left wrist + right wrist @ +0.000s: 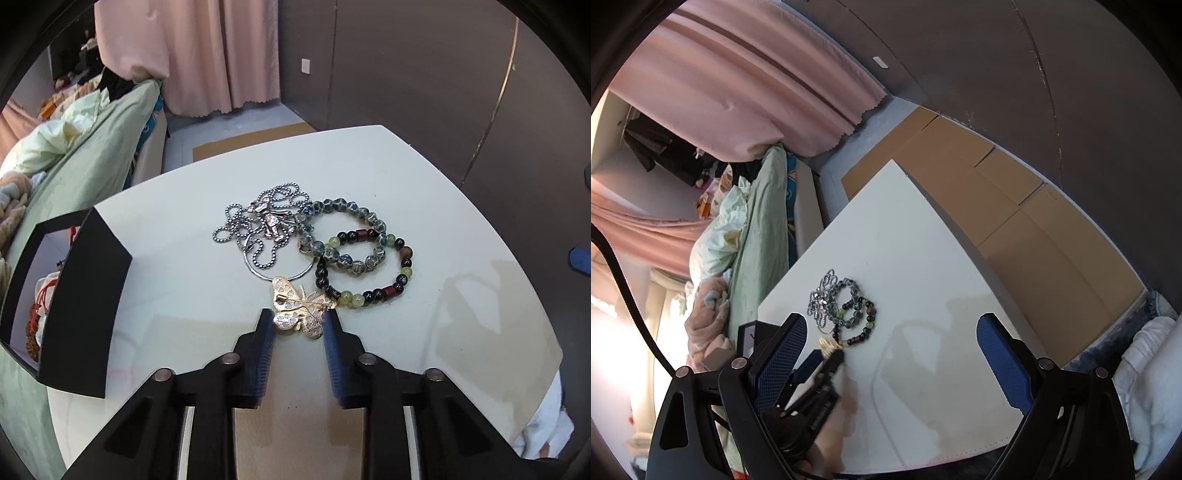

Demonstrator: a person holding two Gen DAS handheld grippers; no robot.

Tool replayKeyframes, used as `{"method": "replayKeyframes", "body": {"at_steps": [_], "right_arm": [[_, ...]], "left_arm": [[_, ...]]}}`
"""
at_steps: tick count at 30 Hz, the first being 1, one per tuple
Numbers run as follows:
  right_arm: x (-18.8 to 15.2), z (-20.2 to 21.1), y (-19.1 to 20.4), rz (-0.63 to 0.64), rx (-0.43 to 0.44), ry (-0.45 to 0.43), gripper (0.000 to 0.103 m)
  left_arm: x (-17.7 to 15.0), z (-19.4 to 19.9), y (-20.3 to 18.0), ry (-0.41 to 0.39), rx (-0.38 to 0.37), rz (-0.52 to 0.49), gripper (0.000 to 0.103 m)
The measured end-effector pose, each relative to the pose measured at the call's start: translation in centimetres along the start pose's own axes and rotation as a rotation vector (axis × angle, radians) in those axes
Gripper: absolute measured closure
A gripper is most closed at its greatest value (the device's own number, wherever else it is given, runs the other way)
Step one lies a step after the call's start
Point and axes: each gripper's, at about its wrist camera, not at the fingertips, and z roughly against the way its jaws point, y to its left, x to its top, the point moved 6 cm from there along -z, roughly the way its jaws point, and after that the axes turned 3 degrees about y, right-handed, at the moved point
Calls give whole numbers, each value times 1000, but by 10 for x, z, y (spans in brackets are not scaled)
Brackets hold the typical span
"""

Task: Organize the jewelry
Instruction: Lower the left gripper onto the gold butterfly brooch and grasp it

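A gold butterfly brooch [301, 308] lies pin-side up on the white table [184, 229], its near wings between the tips of my left gripper [297, 319]; the jaws stand close around it, and contact is unclear. Behind it lie a silver ball-chain necklace [266, 225] with a wire ring, a blue-grey bead bracelet [341, 236] and a black, green and red bead bracelet [369, 273]. My right gripper [892, 332] is open and empty, high above the table. From there the jewelry pile [846, 310], the brooch [826, 346] and the left gripper [822, 363] show below.
An open black box [83, 299] with red and orange cord items inside stands at the table's left edge, also in the right wrist view [753, 332]. A bed with green bedding [92, 147] lies left. Flat cardboard [1015, 206] covers the floor beyond.
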Motion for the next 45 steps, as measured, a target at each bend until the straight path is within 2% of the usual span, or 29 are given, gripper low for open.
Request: {"method": "replayKeyframes", "body": {"at_steps": [3,5,9,18,20,23,25,26,27,31,38,42,44,45], "right_arm": [[-1,-6,2,11,-11,16,8],[-3,-11,2,15,-22,29,8],[-4,-19,3,18,-35,49,8],[-10,-35,11,33,-48,84,9],[-11,-37,14,34,-47,88,9],[-12,-38,16,38,-46,88,9],[-12,-38,17,40,-45,89,9],[-13,-38,17,40,-44,90,9],[-13,-38,17,40,-43,90,9],[-13,-37,17,39,-42,90,9],[-11,-32,14,29,-34,84,9],[-12,-34,13,37,-38,95,9],[-12,-35,13,45,-44,99,9],[-13,-36,14,50,-48,101,10]], "left_arm": [[1,2,6,6,-18,23,78],[3,7,9,-6,-21,29,90],[8,18,14,-22,-42,41,98],[17,30,33,-51,-72,101,99],[17,27,34,-27,-79,92,98],[16,21,34,15,-112,86,94],[14,18,32,26,-120,85,71],[13,18,31,27,-120,85,47],[13,19,30,20,-120,86,38],[15,20,24,6,-106,75,37],[9,2,13,23,-20,20,37],[8,-5,13,25,-5,14,38],[8,-5,12,12,10,4,41],[9,-5,11,7,19,-2,49]]}}
